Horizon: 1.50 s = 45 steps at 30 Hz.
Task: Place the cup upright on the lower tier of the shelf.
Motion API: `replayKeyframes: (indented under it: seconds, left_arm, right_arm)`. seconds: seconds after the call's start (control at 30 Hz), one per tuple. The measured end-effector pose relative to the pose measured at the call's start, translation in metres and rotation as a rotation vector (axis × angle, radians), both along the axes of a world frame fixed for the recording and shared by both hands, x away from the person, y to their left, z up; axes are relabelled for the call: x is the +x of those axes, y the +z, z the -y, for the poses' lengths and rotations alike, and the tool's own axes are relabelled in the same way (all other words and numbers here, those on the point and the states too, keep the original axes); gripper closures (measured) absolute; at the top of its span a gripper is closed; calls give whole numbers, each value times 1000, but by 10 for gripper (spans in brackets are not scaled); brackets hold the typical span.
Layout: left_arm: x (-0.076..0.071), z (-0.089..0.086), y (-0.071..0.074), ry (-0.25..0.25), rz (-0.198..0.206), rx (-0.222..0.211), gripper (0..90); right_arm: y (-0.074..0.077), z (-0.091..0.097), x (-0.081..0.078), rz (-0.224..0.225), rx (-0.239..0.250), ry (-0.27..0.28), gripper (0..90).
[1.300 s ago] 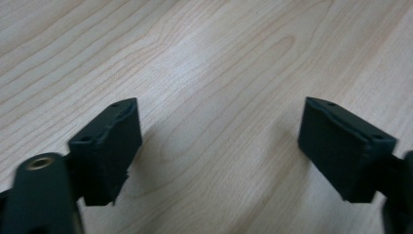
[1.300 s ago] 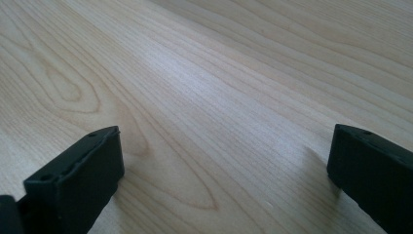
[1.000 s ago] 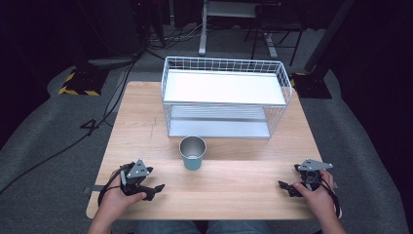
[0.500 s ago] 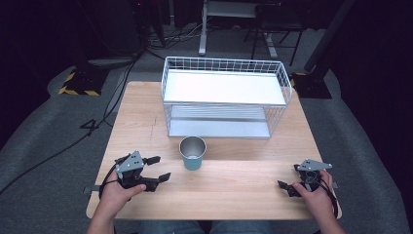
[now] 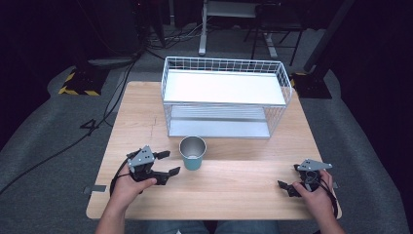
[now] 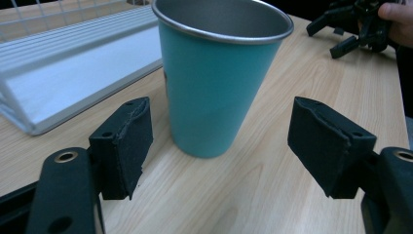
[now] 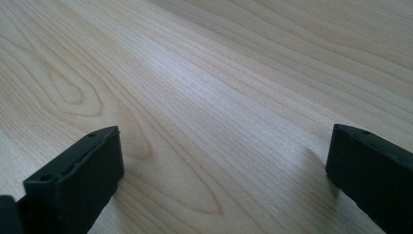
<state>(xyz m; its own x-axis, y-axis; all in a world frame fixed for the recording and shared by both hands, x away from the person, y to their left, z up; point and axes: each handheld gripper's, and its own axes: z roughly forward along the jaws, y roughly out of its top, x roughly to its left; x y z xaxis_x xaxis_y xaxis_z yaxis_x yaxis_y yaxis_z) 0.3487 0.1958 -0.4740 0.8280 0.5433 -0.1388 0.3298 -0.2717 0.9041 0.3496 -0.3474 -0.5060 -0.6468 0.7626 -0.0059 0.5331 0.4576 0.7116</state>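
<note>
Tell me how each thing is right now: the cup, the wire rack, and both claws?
Teal cup: upright on the table, empty, not held.
Wire rack: standing at the back of the table, both shelves bare.
Left claw: open, aimed at the cup, not touching it.
Right claw: open, low over bare wood.

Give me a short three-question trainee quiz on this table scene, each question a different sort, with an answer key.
1. True or false: the teal cup lies on its side.
2. Which gripper faces the cup? A) left gripper B) right gripper
3. Fill in: the white wire rack stands ____ the cup, farther from the person.

Key:
1. False; it stands upright on the table.
2. A; its open fingers point at the cup without touching it.
3. Behind.
</note>
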Motion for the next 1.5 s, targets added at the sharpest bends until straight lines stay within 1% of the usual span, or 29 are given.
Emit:
replayKeyframes:
  seconds: [0.03,0.07,0.1,0.13,0.17,0.23,0.3,0.33,0.37,0.43,0.47,0.6,0.63,0.8,0.83,0.87,0.9,0.97,1.0,1.03,1.23,1.4,1.5]
  left_arm:
    - [0,0,0,0,0,0,241]
    - [4,6,-4,-9,-9,20,241]
    - [6,10,-6,-10,-10,32,241]
    - [8,12,-8,-9,-9,40,242]
    - [10,15,-10,-2,-19,40,243]
    - [13,18,-13,4,-24,35,241]
    - [15,21,-15,10,-20,32,240]
    - [17,24,-17,17,-28,13,238]
    - [19,26,-18,20,-26,9,238]
    - [19,27,-18,21,-26,7,239]
    - [22,31,-20,21,-21,7,237]
    - [25,39,-21,23,-18,0,219]
    - [26,41,-21,22,-12,3,212]
    - [29,48,-22,28,8,-10,196]
    - [30,50,-23,37,13,-16,194]
    - [31,51,-23,40,23,-9,191]
    - [32,53,-24,48,29,-18,189]
    - [33,55,-25,56,33,-24,181]
    - [34,57,-25,61,33,-34,177]
    - [34,59,-25,69,29,-38,174]
    - [37,65,-25,82,37,-30,173]
    - [38,67,-25,73,43,-27,176]
    - [38,67,-24,69,37,-22,180]
  right_arm:
    - [0,0,0,0,0,0,7]
    - [0,0,0,0,0,0,6]
    - [0,0,0,0,0,0,6]
    - [0,0,0,0,0,0,6]
    - [0,0,0,0,0,0,6]
    - [0,0,0,0,0,0,6]
    - [0,0,0,0,0,0,6]
    - [0,0,0,0,0,0,6]
    - [0,0,0,0,0,0,7]
    - [0,0,0,0,0,0,7]
    - [0,0,0,0,0,0,6]
    - [0,0,0,0,0,0,7]
    - [0,0,0,0,0,0,7]
    - [0,0,0,0,0,0,7]
    - [0,0,0,0,0,0,6]
    - [0,0,0,0,0,0,6]
    - [0,0,0,0,0,0,6]
    - [0,0,0,0,0,0,6]
    - [0,0,0,0,0,0,6]
    - [0,0,0,0,0,0,6]
    - [0,0,0,0,0,0,7]
    - [0,0,0,0,0,0,7]
    - [0,0,0,0,0,0,7]
